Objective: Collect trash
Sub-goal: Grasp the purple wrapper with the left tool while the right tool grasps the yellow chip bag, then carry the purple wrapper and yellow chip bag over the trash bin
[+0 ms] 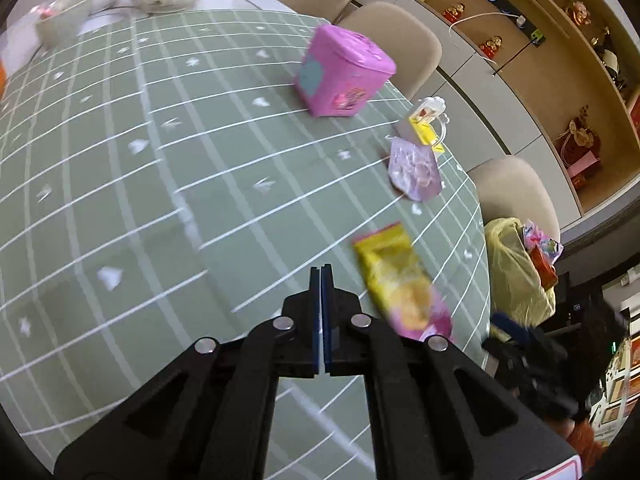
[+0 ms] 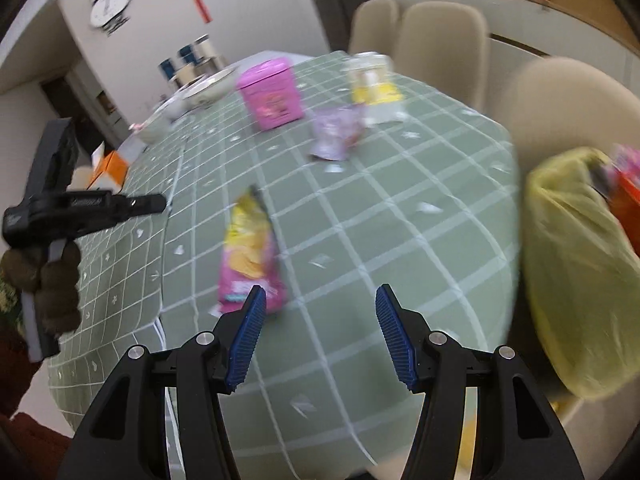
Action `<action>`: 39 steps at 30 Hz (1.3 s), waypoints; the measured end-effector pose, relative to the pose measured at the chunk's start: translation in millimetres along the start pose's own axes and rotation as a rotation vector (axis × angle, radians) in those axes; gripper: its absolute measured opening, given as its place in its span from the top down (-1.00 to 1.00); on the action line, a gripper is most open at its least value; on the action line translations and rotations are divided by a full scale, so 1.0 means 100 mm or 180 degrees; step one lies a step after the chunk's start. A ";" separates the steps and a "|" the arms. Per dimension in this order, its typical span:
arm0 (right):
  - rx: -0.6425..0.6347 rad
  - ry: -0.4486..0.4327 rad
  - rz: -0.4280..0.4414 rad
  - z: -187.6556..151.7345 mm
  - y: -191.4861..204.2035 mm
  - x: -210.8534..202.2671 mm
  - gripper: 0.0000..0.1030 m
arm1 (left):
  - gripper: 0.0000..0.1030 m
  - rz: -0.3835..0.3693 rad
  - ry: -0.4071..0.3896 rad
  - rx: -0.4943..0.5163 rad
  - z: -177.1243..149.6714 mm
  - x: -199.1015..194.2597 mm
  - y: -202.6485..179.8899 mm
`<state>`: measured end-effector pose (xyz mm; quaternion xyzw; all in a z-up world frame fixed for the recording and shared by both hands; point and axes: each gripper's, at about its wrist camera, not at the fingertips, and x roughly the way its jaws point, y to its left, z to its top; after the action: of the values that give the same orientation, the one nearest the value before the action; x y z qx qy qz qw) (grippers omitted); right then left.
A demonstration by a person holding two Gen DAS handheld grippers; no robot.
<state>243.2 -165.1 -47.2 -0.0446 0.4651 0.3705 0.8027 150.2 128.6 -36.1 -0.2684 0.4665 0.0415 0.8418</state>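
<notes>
Yellow-and-pink, a chip packet [image 2: 250, 254] lies flat on the green checked tablecloth [image 2: 380, 216], its long axis running away from the right gripper [image 2: 320, 334], whose blue pads [image 2: 394, 338] stand wide apart with nothing between them; the packet's near end sits just ahead of the left-hand pad, left of the gap; the left gripper [image 1: 322, 316], jaws pressed together and empty, has the packet just to its right; a yellow trash bag [image 2: 576, 272] waits off the table edge.
</notes>
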 end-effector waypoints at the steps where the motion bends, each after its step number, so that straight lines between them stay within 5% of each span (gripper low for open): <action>1: -0.0128 0.0032 0.0048 0.08 0.08 0.11 -0.05 | 0.99 0.0007 -0.0017 -0.0028 -0.04 -0.03 0.04; 8: -0.0506 0.0101 0.0200 0.40 0.32 0.69 -0.05 | 0.87 0.0035 -0.0119 -0.0179 -0.19 -0.20 0.19; 13: -0.0713 0.0324 0.0319 0.37 0.46 0.85 0.44 | 0.57 0.0008 -0.0159 -0.0018 -0.14 -0.21 0.12; 14: -0.0784 0.0345 0.0322 0.33 0.50 0.83 0.72 | 0.54 -0.0026 -0.0172 0.0000 -0.11 -0.18 0.11; 17: -0.0755 0.0329 0.0351 0.26 0.45 0.64 0.86 | 0.40 -0.0177 -0.0199 0.0075 0.02 -0.04 0.02; 29: 0.0281 -0.0277 -0.0237 0.25 -0.59 -0.44 0.89 | 0.25 -0.0446 -0.0200 0.1497 0.90 1.11 -0.95; 39: 0.0674 -0.0260 -0.0398 -0.04 -0.94 -0.60 0.89 | 0.27 -0.0619 0.0161 0.1238 1.23 1.71 -0.98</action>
<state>282.5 -268.0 -28.9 0.0267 0.4649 0.2701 0.8427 371.6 74.8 -82.6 -0.1456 0.4585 -0.1374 0.8658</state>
